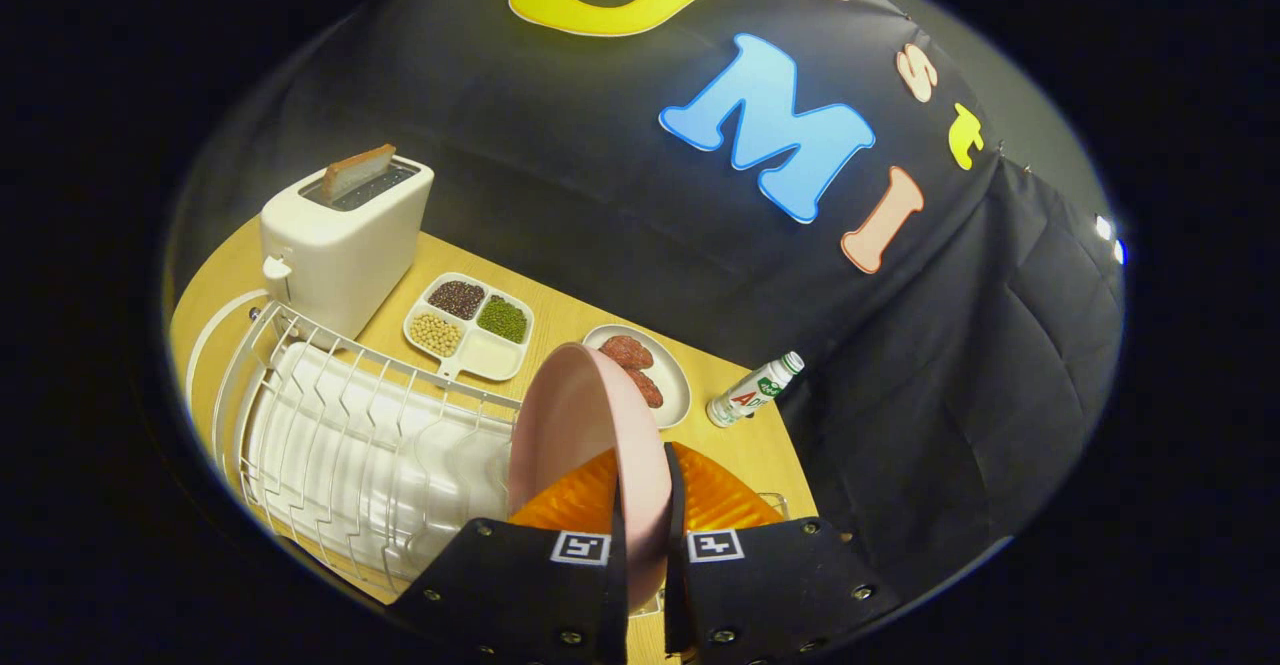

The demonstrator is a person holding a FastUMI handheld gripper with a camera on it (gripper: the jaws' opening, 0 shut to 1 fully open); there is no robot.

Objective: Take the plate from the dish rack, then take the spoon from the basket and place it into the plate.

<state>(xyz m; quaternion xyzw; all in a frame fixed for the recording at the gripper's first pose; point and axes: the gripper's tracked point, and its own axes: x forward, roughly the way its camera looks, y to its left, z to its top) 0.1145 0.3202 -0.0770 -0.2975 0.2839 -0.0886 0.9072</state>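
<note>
A pink plate [585,425] stands on edge between my two black fingers [520,570], which press on its rim from both sides. My gripper [645,535] is shut on it and holds it above the right end of the white wire dish rack [350,435]. An orange basket [720,500] lies just behind the fingers, mostly hidden by the plate and the fingers; what is inside it is hidden.
A white toaster [340,245] with a slice of bread stands beyond the rack on the wooden table [560,320]. A divided tray of beans [468,327], a small dish of red food [645,370] and a lying bottle [755,390] sit further back.
</note>
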